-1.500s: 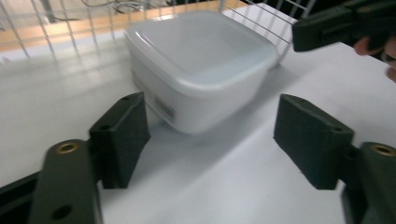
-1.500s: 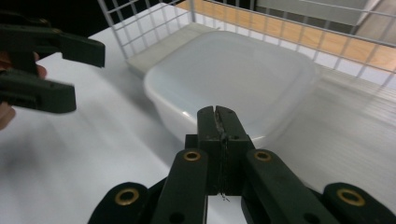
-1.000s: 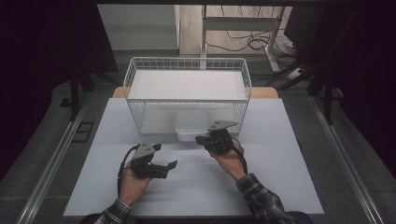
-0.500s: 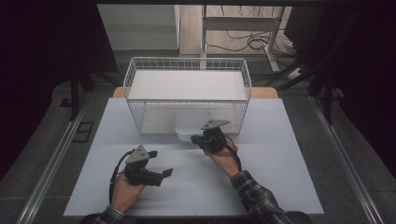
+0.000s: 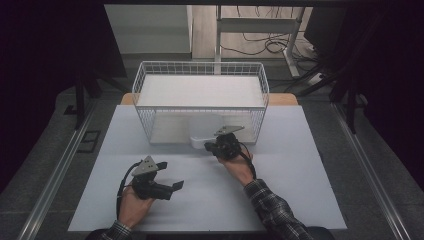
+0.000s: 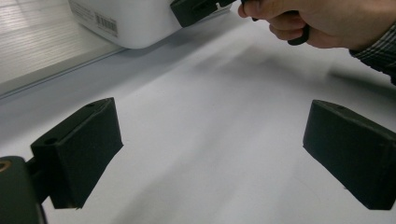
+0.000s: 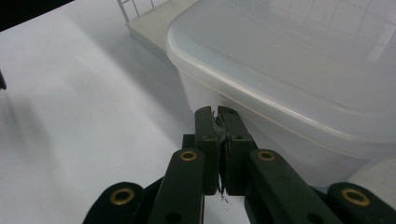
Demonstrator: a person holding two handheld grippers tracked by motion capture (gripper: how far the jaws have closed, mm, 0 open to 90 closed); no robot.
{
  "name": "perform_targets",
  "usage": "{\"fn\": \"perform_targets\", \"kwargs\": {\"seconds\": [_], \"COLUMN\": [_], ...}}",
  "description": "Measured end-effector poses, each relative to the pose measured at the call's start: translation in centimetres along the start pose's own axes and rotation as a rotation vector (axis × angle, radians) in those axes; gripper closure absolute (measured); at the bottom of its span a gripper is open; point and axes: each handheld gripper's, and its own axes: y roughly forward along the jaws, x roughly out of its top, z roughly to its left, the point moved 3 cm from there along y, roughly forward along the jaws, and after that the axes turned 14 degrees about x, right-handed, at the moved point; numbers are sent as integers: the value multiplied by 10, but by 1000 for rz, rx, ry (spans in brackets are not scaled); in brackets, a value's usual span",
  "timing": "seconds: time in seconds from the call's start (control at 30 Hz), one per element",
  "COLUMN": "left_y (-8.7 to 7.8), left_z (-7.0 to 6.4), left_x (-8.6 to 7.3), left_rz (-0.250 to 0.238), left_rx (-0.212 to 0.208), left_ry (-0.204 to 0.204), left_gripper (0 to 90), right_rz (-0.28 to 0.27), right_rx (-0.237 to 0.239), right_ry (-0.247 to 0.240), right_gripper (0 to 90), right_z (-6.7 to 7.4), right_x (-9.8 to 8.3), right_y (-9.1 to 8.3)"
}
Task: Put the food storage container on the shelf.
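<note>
Now right gripper [image 7: 219, 116] closed, empty, maybe touching plastic tub [image 7: 299, 70] — left gripper [image 6: 210, 154] wide apart.

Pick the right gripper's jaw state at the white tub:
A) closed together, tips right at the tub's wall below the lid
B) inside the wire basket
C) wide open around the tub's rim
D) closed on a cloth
A: in the right gripper view the right gripper has its two black jaws pressed together with nothing visible between them, tips up against the wall of the white tub, just under the lid's lip.
</note>
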Motion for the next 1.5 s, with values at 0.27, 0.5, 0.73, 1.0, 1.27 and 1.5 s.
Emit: {"fn": "perform_targets", "kwargs": {"seconds": [0.27,0.5,0.73,1.0,1.27,1.5], "left_y": [4,6,9,8,8,8], "left_z": [0,1,1,1,2,2], "left_x": [-3,-4,-6,-5,-5,-6], "left_rz": [6,8,17,8,1,-1], "left_rx": [-16,-5,0,-2,-2,-1], "left_ry": [-11,-10,-3,-6,-12,-12], "left_gripper": [43,48,52,54,52,57], "right_rz": [8,13,12,17,4,-1], "right_rx": [-19,-44,-67,-83,-68,-56], "right_ry": [-13,-19,-13,-8,-13,-28], "right_gripper": [866,866,866,856,705,558], "right_z": [-6,-14,-22,-25,-19,-10], "right_x": [7,17,22,25,26,26], "right_y": [7,14,18,21,15,11]}}
